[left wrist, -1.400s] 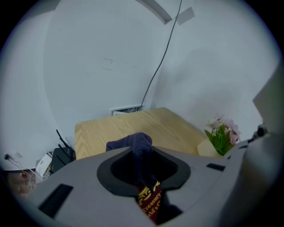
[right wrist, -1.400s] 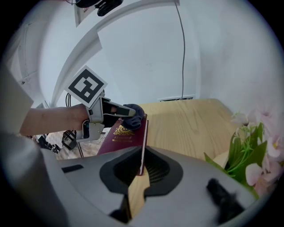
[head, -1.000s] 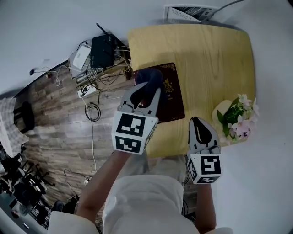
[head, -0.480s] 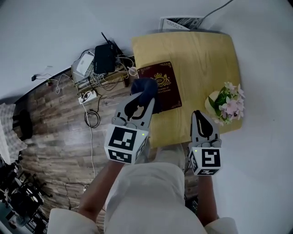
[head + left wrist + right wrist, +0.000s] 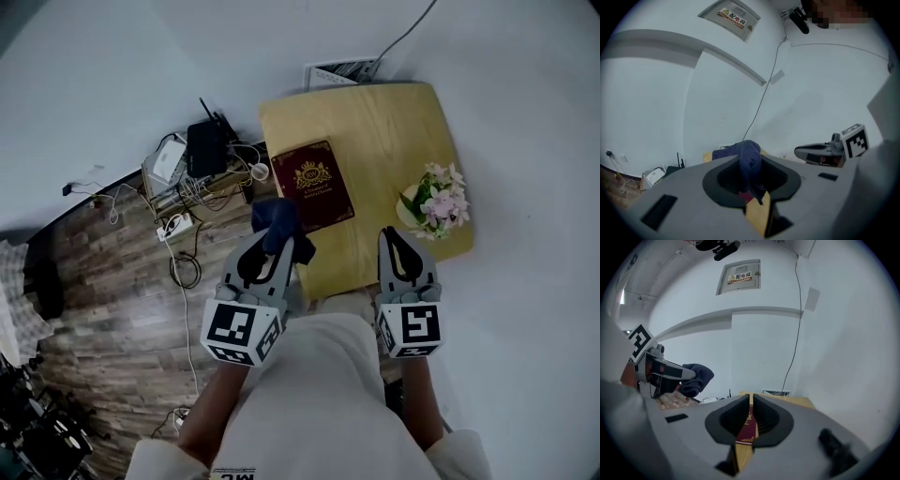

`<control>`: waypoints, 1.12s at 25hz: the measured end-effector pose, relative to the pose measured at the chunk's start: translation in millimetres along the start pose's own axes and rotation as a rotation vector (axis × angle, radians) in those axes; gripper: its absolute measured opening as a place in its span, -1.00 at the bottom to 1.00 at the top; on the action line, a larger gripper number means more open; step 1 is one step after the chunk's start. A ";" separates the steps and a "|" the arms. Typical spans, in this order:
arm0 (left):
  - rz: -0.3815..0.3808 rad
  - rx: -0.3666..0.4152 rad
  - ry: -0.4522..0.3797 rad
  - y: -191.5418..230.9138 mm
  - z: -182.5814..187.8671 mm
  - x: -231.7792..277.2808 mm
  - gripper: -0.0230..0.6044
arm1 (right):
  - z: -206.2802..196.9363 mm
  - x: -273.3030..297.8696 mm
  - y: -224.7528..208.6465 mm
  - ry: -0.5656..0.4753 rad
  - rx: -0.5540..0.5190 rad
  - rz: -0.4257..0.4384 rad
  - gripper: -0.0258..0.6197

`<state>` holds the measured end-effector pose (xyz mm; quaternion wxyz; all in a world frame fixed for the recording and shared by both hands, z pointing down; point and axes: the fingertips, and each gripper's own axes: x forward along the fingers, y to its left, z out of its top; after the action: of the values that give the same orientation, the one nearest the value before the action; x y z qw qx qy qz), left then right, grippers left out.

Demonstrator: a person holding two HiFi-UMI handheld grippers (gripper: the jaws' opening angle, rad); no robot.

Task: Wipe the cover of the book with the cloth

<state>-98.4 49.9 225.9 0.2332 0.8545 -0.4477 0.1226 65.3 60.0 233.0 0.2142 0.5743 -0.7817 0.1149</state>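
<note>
- The left tongs [image 5: 284, 246] are clamped on a dark blue cloth [image 5: 275, 217]. The bunched fabric fills the gap between the jaws and bulges out past their tips.
- Cloth and left tongs sit at the near left corner of the book [image 5: 312, 185], over the left edge of the counter [image 5: 394, 131]. In the right gripper view the cloth is lifted clear of the cover and does not touch it.
- The right tongs [image 5: 390, 234] have their jaws brought together with nothing held. Only a thin slit is left between them, and the book's maroon cover shows through it.
- The right tongs hover to the near right of the book, over the counter's near edge and well apart from the cloth.
- The book lies flat and closed on the left part of the wooden counter, with a gold crest and lettering facing up.
- A bunch of pink and white flowers [image 5: 433, 203] stands to the right of the book, near the counter's right edge.
- To the left of the book, down on the wooden floor [image 5: 103, 281], a black router [image 5: 206, 147] sits among tangled cables [image 5: 183, 230].
- The person's forearms reach in from the near side, on the side away from the book.
</note>
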 end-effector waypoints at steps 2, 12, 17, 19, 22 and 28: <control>-0.001 0.016 -0.014 -1.5 2.4 -10.0 -0.62 | 5.2 -8.7 3.0 -0.013 -0.008 -0.001 -0.79; 0.016 0.064 -0.042 4.3 7.1 -36.7 -0.62 | 21.8 -37.8 28.1 -0.081 -0.041 0.019 -0.80; 0.011 0.073 -0.031 0.3 0.0 -44.1 -0.62 | 20.7 -44.2 32.5 -0.081 -0.036 0.010 -0.80; 0.009 0.073 -0.033 0.0 -0.5 -46.3 -0.62 | 21.4 -45.0 33.6 -0.080 -0.037 0.006 -0.80; 0.003 0.078 -0.036 -1.5 -0.8 -48.5 -0.62 | 20.3 -46.7 35.8 -0.090 -0.023 0.014 -0.79; -0.007 0.091 -0.043 -3.1 0.8 -51.5 -0.62 | 19.2 -50.6 40.0 -0.096 0.023 0.056 -0.80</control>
<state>-125.1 87.4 202.8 0.1849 0.8683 -0.4435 0.1234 36.1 107.3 195.2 0.1665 0.5594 -0.8056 0.1021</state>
